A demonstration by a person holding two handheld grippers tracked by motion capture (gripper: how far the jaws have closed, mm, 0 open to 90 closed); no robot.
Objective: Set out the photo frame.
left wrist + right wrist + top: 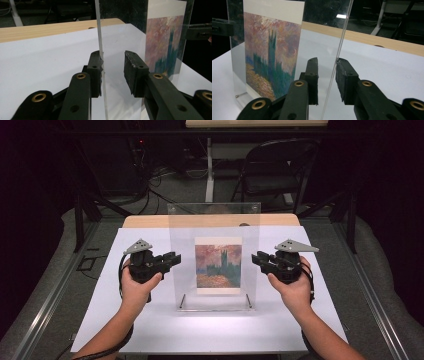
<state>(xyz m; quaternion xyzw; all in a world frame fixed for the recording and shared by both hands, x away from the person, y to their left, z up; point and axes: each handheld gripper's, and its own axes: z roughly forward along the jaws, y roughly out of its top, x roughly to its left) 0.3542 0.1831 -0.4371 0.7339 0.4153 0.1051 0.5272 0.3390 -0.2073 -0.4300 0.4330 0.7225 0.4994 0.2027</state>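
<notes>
A clear acrylic picture frame (215, 222) stands upright on the white sheet, with a painted print (218, 265) of towers under a reddish sky inside it. My left gripper (175, 258) is at the frame's left edge and my right gripper (256, 258) at its right edge. In the left gripper view the panel's edge (100, 37) runs between the jaws of the left gripper (113, 67); it lies against the left pad, and the right pad stands off. In the right gripper view the edge (343, 37) sits between the jaws of the right gripper (327, 72), close to the right pad, with a gap on the left.
The white sheet (150, 320) covers a wooden table (150, 221). A clear base (215, 309) with two metal posts lies in front of the frame. Behind the table are a folding chair (275, 170) and cables on the floor. Grey rails (60, 285) run along both sides.
</notes>
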